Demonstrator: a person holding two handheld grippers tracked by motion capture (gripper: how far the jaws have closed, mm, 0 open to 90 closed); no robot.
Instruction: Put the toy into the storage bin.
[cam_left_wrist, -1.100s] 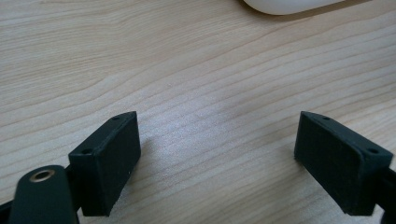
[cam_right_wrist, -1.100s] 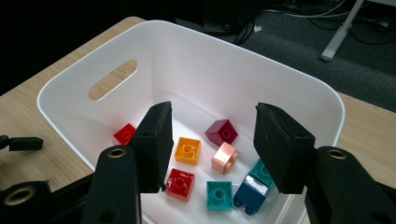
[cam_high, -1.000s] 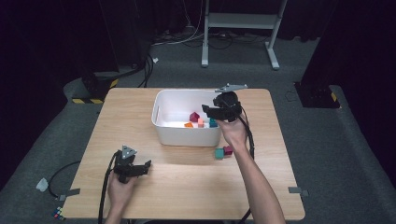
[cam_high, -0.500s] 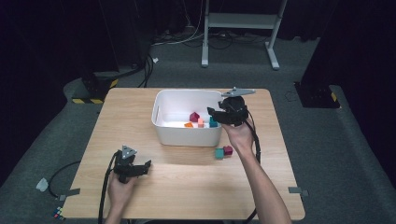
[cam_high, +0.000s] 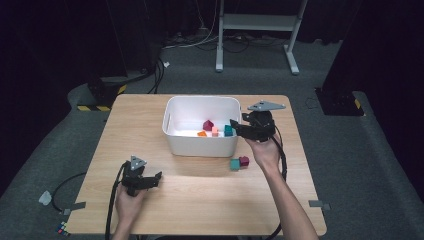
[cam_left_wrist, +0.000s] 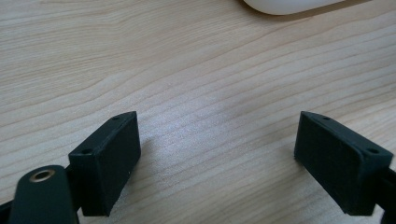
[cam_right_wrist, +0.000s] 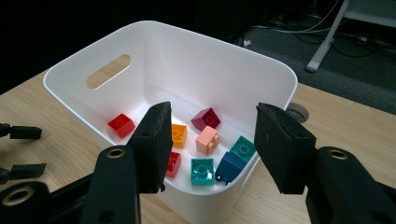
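A white bin (cam_high: 199, 146) stands at mid-table, holding several toy bricks: red (cam_right_wrist: 121, 125), orange (cam_right_wrist: 178, 135), pink (cam_right_wrist: 208, 139), maroon (cam_right_wrist: 206, 118), teal (cam_right_wrist: 202, 171) and dark blue (cam_right_wrist: 229, 167). My right gripper (cam_high: 234, 125) hovers open at the bin's right rim, its jaws pointing into the bin with nothing between them (cam_right_wrist: 212, 112). On the table just in front of the bin's right corner lie a teal brick (cam_high: 234, 164) and a maroon brick (cam_high: 244, 160). My left gripper (cam_high: 155, 178) rests low at the front left, open over bare wood (cam_left_wrist: 215, 135).
The wooden table (cam_high: 210, 200) has free room in front and to the left of the bin. The bin's near corner (cam_left_wrist: 285, 5) shows at the top of the left gripper view. Cables and a white stand's legs (cam_high: 255, 60) lie on the floor beyond the table.
My right gripper has drawn back from over the bin toward its right rim and nearer to the person. The left gripper has stayed put.
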